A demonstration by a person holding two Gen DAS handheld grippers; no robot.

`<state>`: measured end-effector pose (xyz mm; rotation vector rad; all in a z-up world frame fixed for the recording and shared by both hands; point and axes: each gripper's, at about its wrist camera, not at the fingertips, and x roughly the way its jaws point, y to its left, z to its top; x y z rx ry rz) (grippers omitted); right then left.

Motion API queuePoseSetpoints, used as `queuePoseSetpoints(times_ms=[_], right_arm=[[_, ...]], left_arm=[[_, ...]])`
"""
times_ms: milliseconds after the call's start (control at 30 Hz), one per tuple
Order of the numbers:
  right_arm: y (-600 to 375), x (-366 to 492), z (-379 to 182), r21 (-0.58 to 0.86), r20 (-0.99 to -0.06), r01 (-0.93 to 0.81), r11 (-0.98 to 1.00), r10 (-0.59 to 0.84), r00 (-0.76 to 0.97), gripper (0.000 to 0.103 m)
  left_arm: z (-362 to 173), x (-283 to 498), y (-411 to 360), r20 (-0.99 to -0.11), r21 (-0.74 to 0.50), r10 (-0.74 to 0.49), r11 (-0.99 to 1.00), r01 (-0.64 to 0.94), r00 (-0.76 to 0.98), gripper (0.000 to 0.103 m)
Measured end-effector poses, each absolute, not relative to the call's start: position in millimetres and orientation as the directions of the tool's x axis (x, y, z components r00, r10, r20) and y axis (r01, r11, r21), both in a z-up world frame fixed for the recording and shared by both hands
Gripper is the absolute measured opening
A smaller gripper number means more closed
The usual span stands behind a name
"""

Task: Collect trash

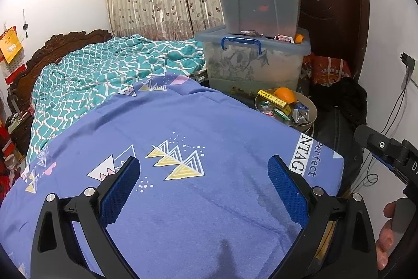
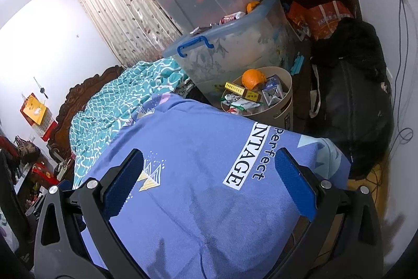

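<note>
Both my grippers are empty and spread wide over the blue bedspread (image 1: 198, 200): left gripper (image 1: 203, 174) has nothing between its fingers but printed fabric, same for right gripper (image 2: 209, 169). The trash sits in the beige bin (image 2: 283, 106), well ahead of my right fingertips and a bit right of them, just past the bed's far edge; in the left view the bin (image 1: 312, 111) is ahead and right of my right-hand finger. It's piled with an orange (image 2: 252, 79), a yellow box (image 2: 243, 92), wrappers (image 2: 243, 103) and a small carton (image 2: 273, 90). More scraps and another orange (image 1: 298, 38) lie on the storage tub (image 1: 250, 69) lid further ahead. I see no loose trash on the bedspread near my fingers, so I judge this as between pickups, or near done. Next move probably: reach forward to the tub lid scraps, close on one, drop into bin.
</note>
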<state>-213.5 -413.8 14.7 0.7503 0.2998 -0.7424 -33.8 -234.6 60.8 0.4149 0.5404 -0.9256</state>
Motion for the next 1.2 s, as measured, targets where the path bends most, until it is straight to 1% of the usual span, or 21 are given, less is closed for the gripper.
queuePoseSetpoints(times_ms=[267, 900, 1200], right_arm=[[-407.4, -216.1, 23.1, 0.487, -0.462, 0.701, 0.522, -0.527, 0.713, 0.099], [-406.2, -220.3, 21.8, 0.489, -0.453, 0.699, 0.522, -0.533, 0.715, 0.099], [-405.6, -219.5, 21.7, 0.487, -0.455, 0.696, 0.527, -0.527, 0.718, 0.099]], left_arm=[[64.1, -38.1, -231.5, -0.585, 0.114, -0.638, 0.546, 0.83, 0.5, 0.094], [66.3, -42.2, -230.1, -0.584, 0.101, -0.638, 0.557, 0.824, 0.503, 0.094], [66.3, -43.5, -231.1, -0.579, 0.121, -0.631, 0.56, 0.819, 0.517, 0.094]])
